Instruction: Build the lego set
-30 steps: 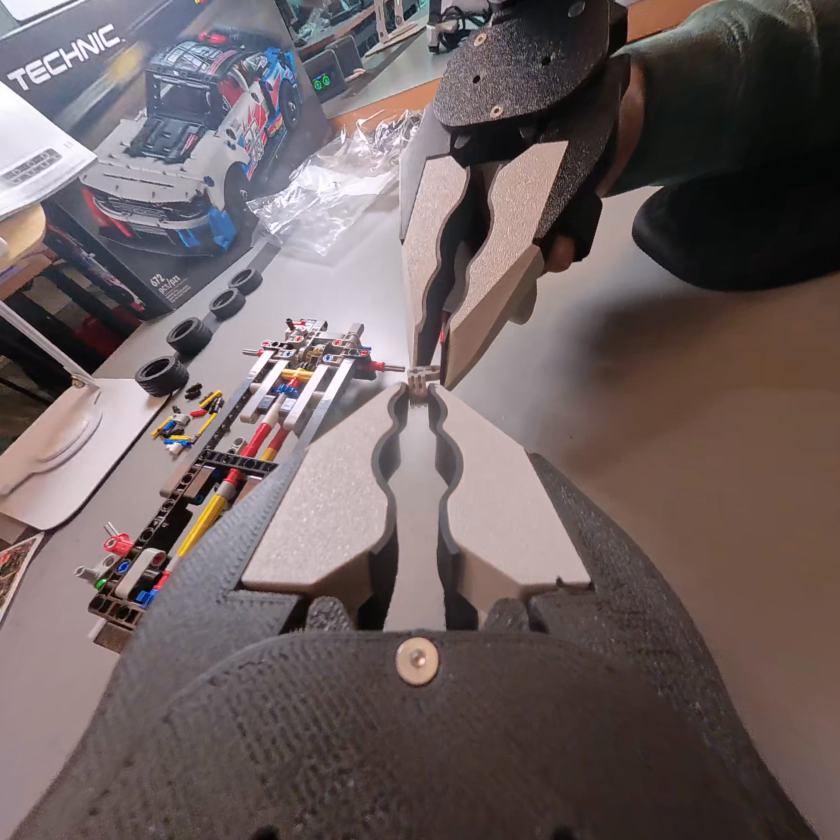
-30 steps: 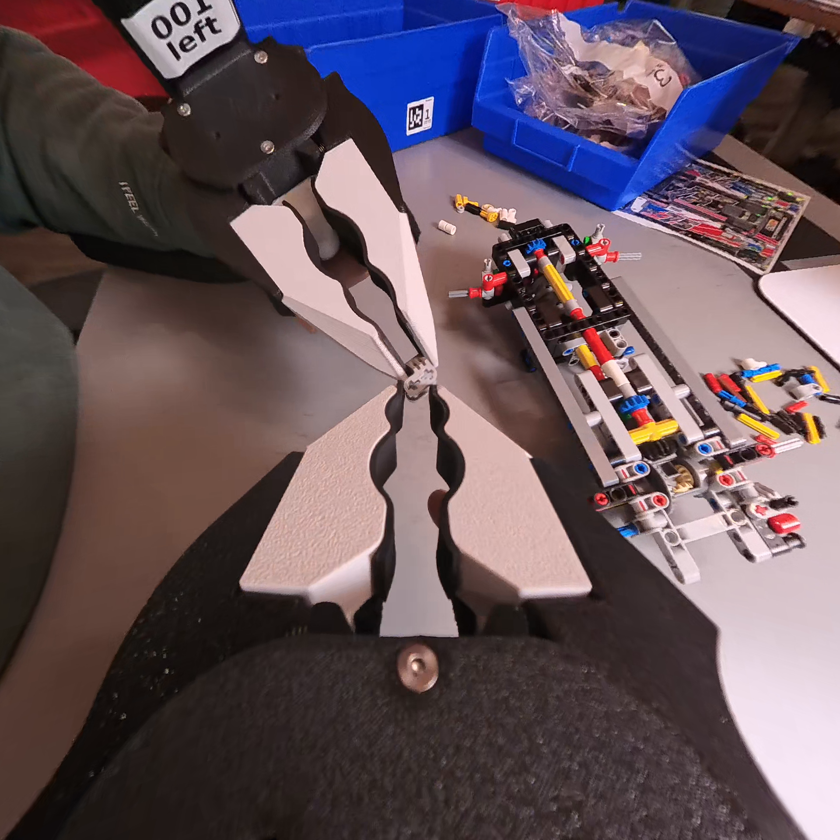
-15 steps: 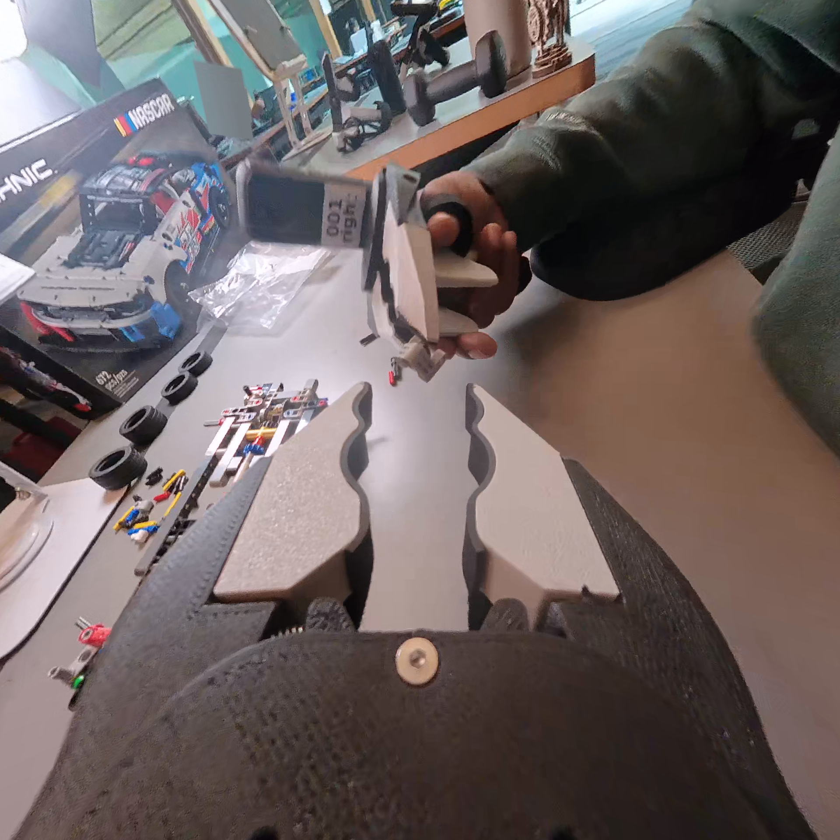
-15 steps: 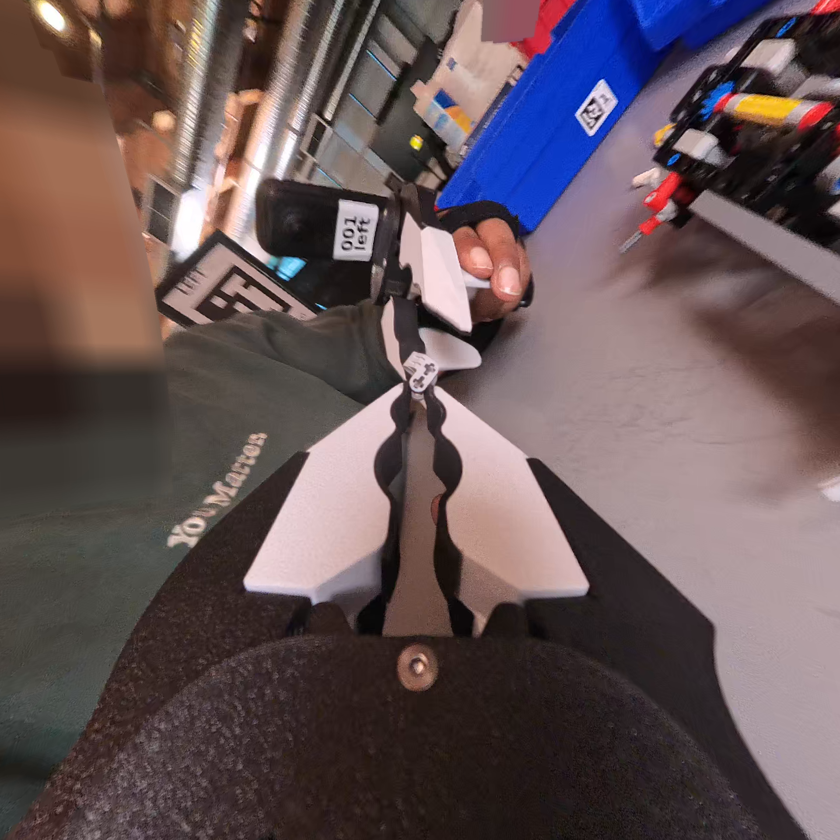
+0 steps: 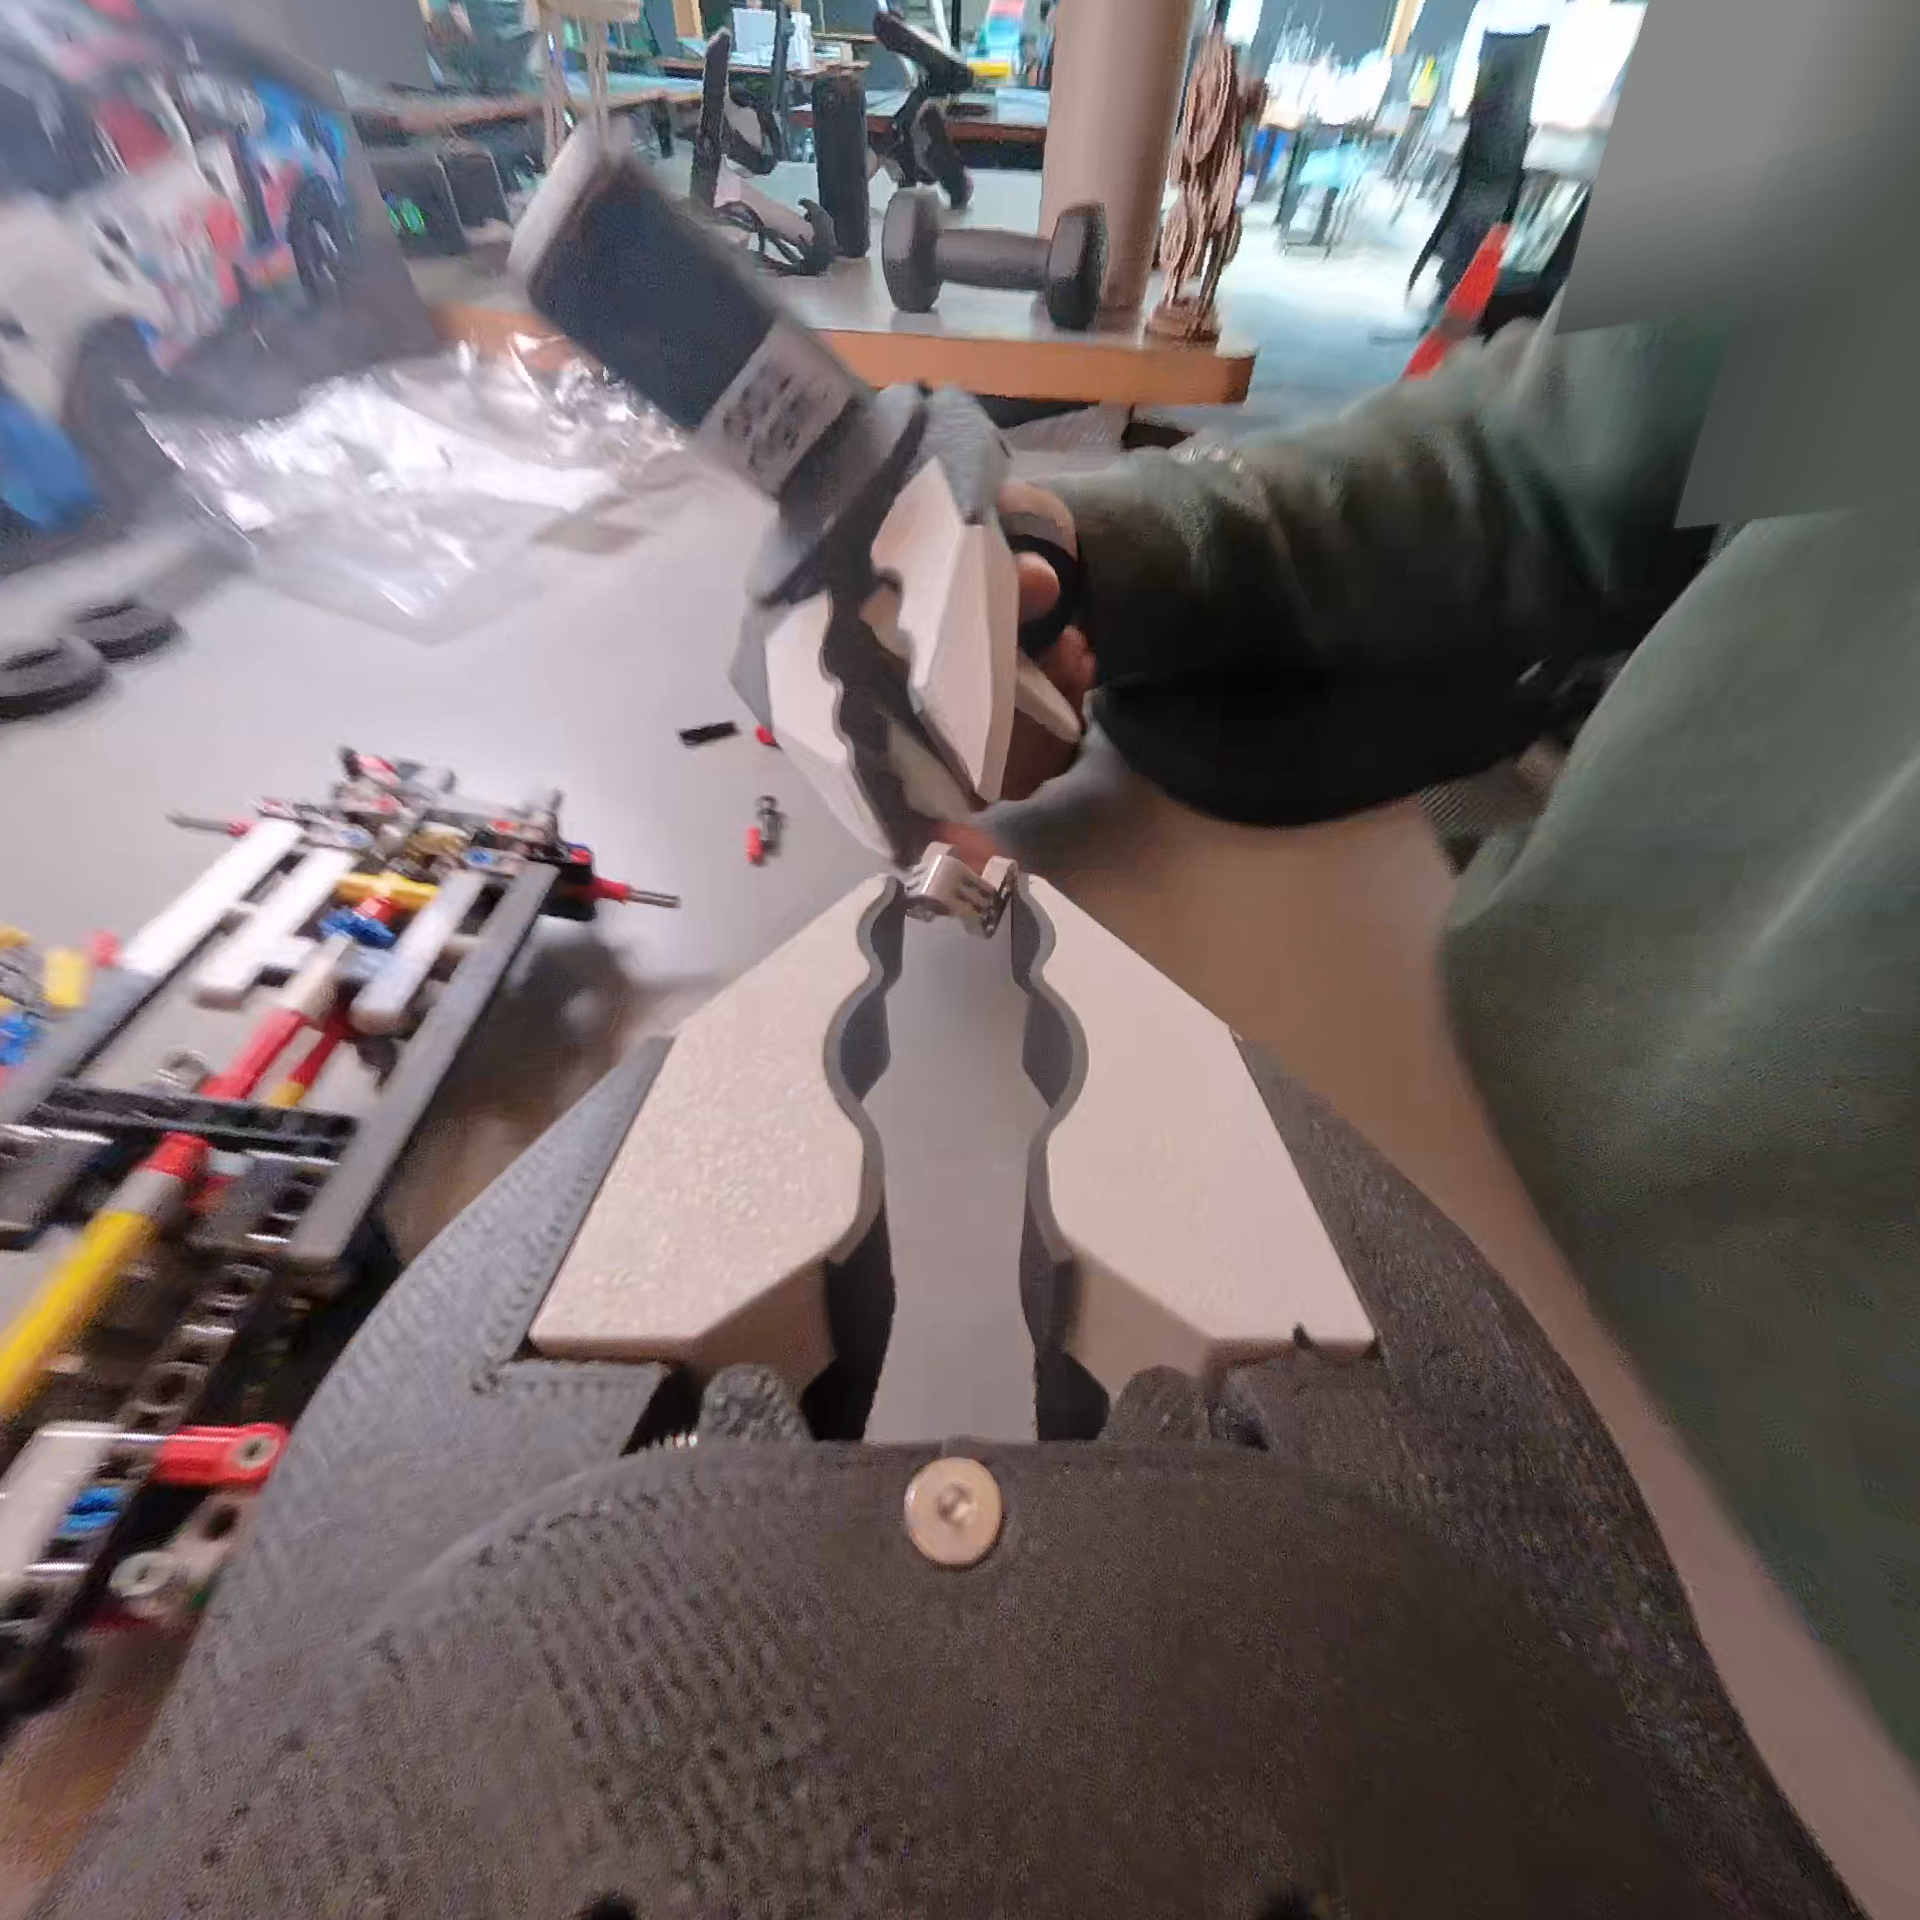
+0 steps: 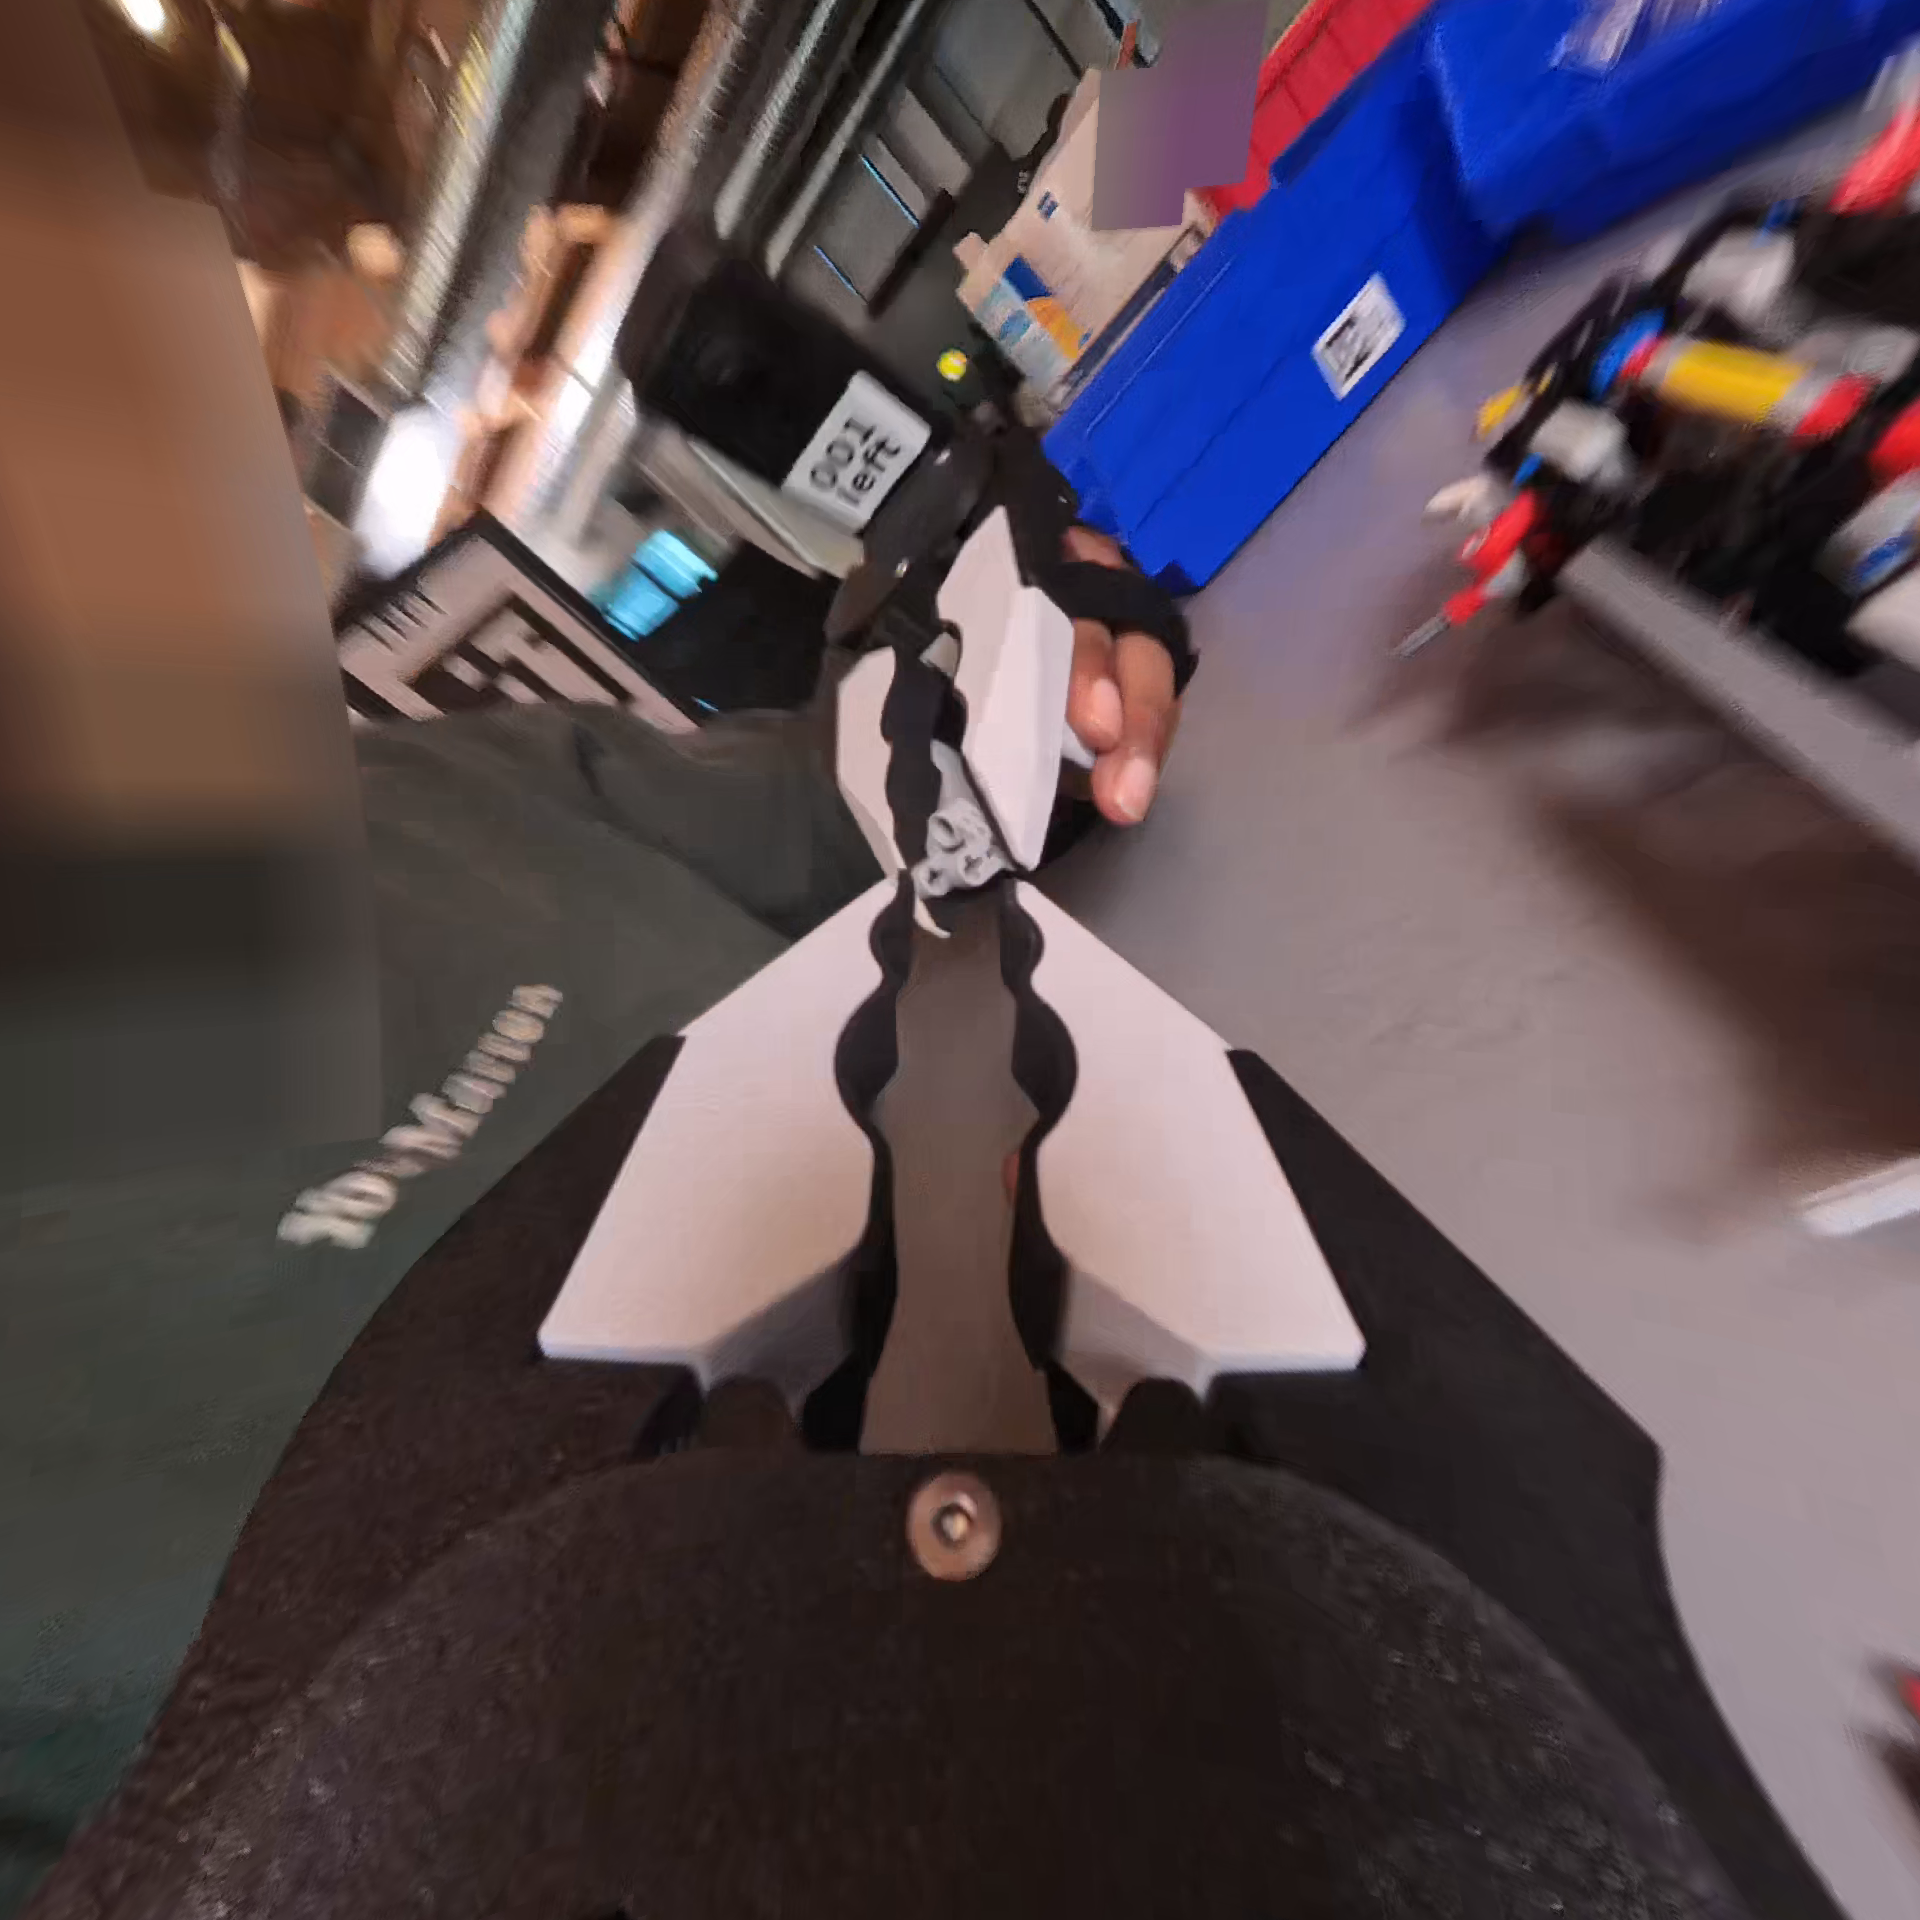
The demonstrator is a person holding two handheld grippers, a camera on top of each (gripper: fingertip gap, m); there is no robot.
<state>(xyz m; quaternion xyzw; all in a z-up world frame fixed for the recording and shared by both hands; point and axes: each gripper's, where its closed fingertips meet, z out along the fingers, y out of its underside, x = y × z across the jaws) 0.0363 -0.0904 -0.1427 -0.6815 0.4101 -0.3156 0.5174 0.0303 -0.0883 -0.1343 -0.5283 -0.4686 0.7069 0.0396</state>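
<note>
Left wrist view: the left gripper (image 5: 954, 896) is pinching a small grey lego connector (image 5: 961, 891) at its fingertips, held up above the grey table (image 5: 582, 675).
Right gripper from this view: the right gripper (image 5: 914, 831) is coming down from above, its tips meeting the same connector; whether it is clamping or only touching cannot be told here.
Right wrist view: the right gripper (image 6: 954, 888) is showing its fingertips narrowly apart around the grey lego connector (image 6: 954, 854), with the left gripper (image 6: 961, 847) gripping the piece from the far side.
Table surface: a long lego chassis (image 5: 260, 1039) with black beams, white panels and red and yellow axles is lying on the left; loose red and black pins (image 5: 766, 826) are sitting just beyond it.
Farther back: a clear plastic bag (image 5: 416, 488) and black tyres (image 5: 62, 655) are resting on the table.
Room: a dumbbell (image 5: 987, 260) is lying on a second bench behind; blue bins (image 6: 1455, 260) are standing at the table's far edge.
Blur: both views are smearing at the edges.
</note>
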